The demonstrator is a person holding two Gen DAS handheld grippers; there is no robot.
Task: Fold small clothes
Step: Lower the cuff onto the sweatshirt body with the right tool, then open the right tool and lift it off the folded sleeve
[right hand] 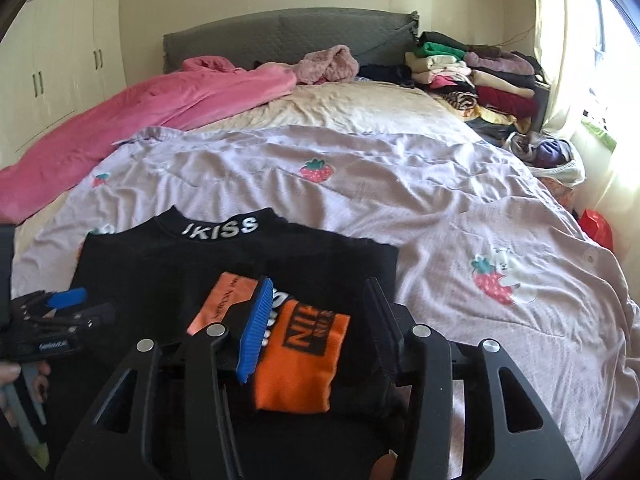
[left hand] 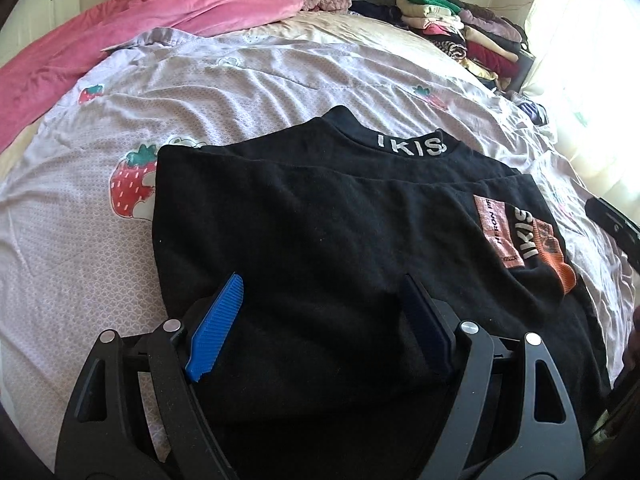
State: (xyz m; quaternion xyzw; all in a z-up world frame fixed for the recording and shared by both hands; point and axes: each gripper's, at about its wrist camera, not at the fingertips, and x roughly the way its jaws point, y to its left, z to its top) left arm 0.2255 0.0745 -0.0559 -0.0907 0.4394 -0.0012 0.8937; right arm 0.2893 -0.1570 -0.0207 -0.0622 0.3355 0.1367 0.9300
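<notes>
left wrist: low, close over black top (left hand: 320,220) | right wrist: same, rightward

There is one black top (right hand: 168,276) with one orange patch (right hand: 296,364) on it, and two grippers, the left (left hand: 320,304) and the right (right hand: 320,312). There is one pink blanket (right hand: 132,120), one sheet (right hand: 400,208) and one stack of folded clothes (right hand: 472,76). Three strawberries (right hand: 317,170) show on the sheet in the right view.
</notes>
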